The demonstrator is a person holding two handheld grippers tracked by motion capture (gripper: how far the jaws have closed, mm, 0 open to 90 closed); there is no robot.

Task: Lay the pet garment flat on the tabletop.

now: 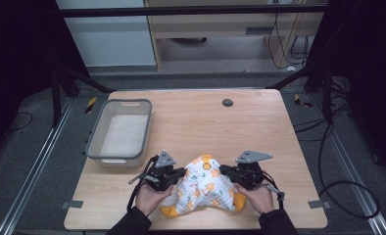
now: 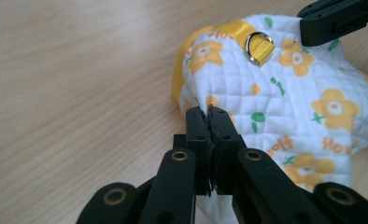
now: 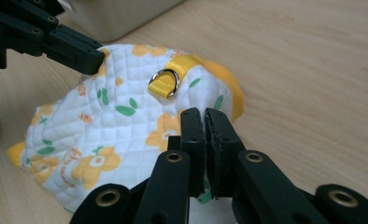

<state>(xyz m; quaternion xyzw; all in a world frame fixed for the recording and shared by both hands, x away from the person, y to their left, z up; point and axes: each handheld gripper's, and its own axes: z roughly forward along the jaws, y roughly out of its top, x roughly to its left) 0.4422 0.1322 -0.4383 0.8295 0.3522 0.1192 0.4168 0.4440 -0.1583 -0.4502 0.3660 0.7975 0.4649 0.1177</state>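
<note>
A white quilted pet garment [image 1: 203, 188] with orange flowers, yellow trim and a metal D-ring [image 2: 257, 46] sits near the table's front edge, bunched up between the two grippers. My left gripper [image 1: 180, 175] is shut on the cloth at its left side; in the left gripper view, fabric is pinched between the closed jaws [image 2: 208, 112]. My right gripper [image 1: 224, 170] is shut on the right side, where its jaws [image 3: 204, 113] pinch cloth just below the D-ring [image 3: 166, 83]. A hand holds each gripper from below.
A grey plastic bin [image 1: 94, 134] with a pale inside stands at the table's left, just behind the left gripper. A round black grommet [image 1: 227, 103] is set into the wooden table [image 1: 259, 127] at the back. Cables lie on the floor to the right.
</note>
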